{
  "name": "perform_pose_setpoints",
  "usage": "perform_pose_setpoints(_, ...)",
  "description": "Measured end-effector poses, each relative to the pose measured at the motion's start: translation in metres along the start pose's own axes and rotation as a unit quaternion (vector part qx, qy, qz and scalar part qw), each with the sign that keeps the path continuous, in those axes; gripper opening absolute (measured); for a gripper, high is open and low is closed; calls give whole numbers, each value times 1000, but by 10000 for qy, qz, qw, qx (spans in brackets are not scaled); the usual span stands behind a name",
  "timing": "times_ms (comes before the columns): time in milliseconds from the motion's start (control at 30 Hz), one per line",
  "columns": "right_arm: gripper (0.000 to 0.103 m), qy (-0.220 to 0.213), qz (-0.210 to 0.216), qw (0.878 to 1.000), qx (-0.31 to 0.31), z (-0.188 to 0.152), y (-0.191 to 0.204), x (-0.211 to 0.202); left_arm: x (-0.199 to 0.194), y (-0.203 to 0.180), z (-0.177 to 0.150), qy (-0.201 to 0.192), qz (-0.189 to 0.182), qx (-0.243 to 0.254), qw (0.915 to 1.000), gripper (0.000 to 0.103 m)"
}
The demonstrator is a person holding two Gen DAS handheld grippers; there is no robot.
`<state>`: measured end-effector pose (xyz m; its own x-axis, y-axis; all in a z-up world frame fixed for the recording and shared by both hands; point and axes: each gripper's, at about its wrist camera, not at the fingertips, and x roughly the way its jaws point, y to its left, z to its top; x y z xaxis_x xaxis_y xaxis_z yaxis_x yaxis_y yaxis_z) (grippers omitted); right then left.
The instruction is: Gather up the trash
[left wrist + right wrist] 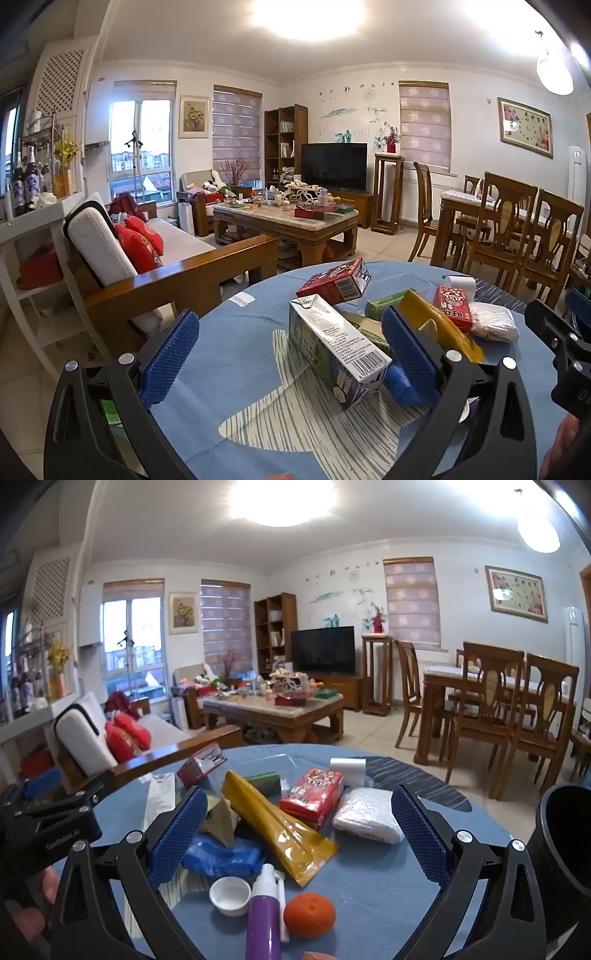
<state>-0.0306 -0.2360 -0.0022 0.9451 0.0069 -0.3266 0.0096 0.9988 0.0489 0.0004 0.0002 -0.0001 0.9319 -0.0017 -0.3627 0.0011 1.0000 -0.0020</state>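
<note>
A pile of trash lies on a round table with a blue cloth point(258, 413). In the left wrist view a white and blue drink carton point(334, 349) lies between the open fingers of my left gripper point(290, 358), with a red carton point(334, 282) behind it. In the right wrist view my right gripper point(299, 834) is open above a yellow pouch point(275, 821), a red box point(314, 797), a white packet point(367, 814), a blue wrapper point(223, 856), a white cap point(231, 895), a purple spray bottle point(264, 912) and an orange ball point(310, 915). Neither gripper holds anything.
A black bin point(565, 853) stands at the table's right edge. A wooden sofa point(155, 266) with red cushions is to the left. A cluttered coffee table point(291, 218) stands behind, and a dining table with chairs point(517, 229) is to the right.
</note>
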Motion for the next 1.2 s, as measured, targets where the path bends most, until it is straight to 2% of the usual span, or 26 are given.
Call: perform_pose_setpoints(1200, 98, 40, 27, 10000, 70, 0, -1, 1, 0, 0, 0, -23, 10, 25, 10000, 98)
